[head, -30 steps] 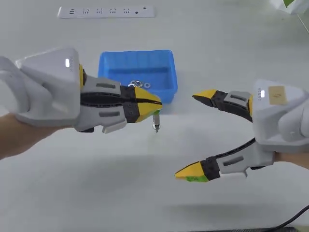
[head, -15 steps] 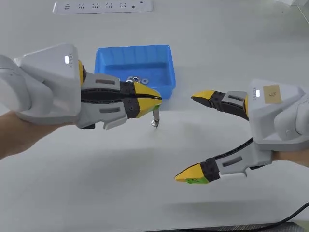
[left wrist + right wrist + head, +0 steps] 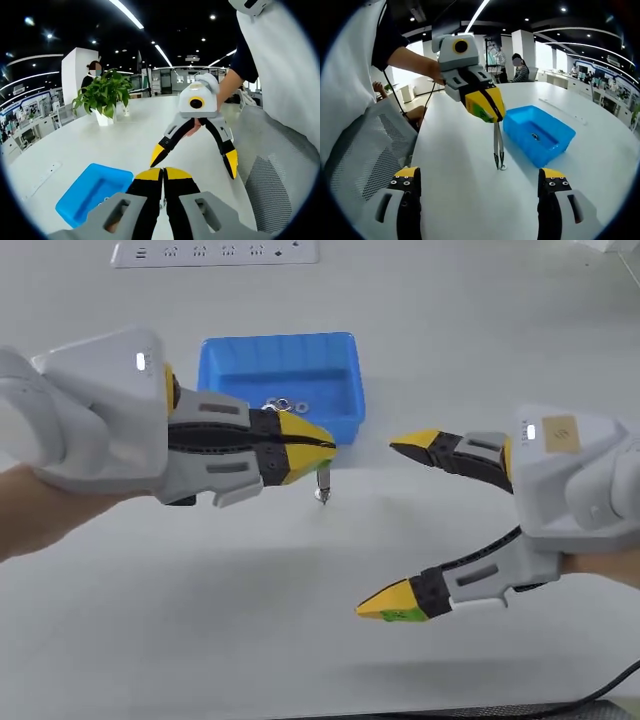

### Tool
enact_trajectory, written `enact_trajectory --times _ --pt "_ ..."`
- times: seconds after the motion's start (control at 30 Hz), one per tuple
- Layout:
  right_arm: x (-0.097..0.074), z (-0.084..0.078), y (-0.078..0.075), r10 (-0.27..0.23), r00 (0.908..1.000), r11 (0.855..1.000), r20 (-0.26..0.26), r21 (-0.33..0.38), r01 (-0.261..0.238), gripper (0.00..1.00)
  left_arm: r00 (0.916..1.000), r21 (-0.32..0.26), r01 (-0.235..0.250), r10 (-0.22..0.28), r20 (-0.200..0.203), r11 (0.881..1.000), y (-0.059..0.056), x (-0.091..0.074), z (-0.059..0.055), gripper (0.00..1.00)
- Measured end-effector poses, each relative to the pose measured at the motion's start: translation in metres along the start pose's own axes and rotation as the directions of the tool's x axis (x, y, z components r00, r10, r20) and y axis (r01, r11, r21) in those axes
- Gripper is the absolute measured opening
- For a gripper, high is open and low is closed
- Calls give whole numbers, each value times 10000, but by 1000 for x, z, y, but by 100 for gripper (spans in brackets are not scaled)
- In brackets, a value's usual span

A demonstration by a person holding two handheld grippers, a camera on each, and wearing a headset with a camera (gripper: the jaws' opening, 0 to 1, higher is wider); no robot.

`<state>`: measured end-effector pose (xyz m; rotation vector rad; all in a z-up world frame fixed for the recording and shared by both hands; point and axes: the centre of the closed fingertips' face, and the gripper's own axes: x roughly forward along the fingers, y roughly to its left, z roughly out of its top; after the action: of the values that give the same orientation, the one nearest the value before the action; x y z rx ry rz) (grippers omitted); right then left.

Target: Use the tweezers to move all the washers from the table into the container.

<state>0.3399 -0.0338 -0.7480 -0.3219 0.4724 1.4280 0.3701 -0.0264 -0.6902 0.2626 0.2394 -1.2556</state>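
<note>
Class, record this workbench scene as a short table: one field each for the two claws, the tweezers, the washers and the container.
Left claw: shut on the tweezers, which point down at the table
Right claw: open, holding nothing
Container: blue tray, beyond the tweezers
Washers in container: a few, count unclear
Loose washer: at the tweezers' tips, outside the container

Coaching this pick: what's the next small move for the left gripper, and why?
Probably lift the left gripper slightly and check that the washer comes up. It is shut on the tweezers, whose tips meet the table right at that washer, just short of the blue container.
</note>
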Motion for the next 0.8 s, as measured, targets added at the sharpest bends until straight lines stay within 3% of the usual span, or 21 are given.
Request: enact_trajectory --times 0.17,0.3,0.4,0.57,0.8 --pt "12 5 -5 384 9991 9991 -155 -169 -387 91 9996 112 -9 12 -269 9999 4 -3 -2 4" --pt "21 11 -10 622 9978 9979 -212 -182 -626 77 9994 -95 194 -197 -285 9998 1 -4 -2 4" --pt "28 9 -14 733 9955 9968 -602 -265 -750 66 9995 -143 145 -149 -286 9998 1 -4 -2 4" --pt "41 12 -22 755 9940 9959 -796 -447 -792 49 9996 -324 79 -88 -265 9994 3 -4 -3 4" --pt "54 8 -23 1205 9846 9902 -1267 -545 -1282 33 9996 -347 104 -114 -276 9993 5 -5 -4 4"
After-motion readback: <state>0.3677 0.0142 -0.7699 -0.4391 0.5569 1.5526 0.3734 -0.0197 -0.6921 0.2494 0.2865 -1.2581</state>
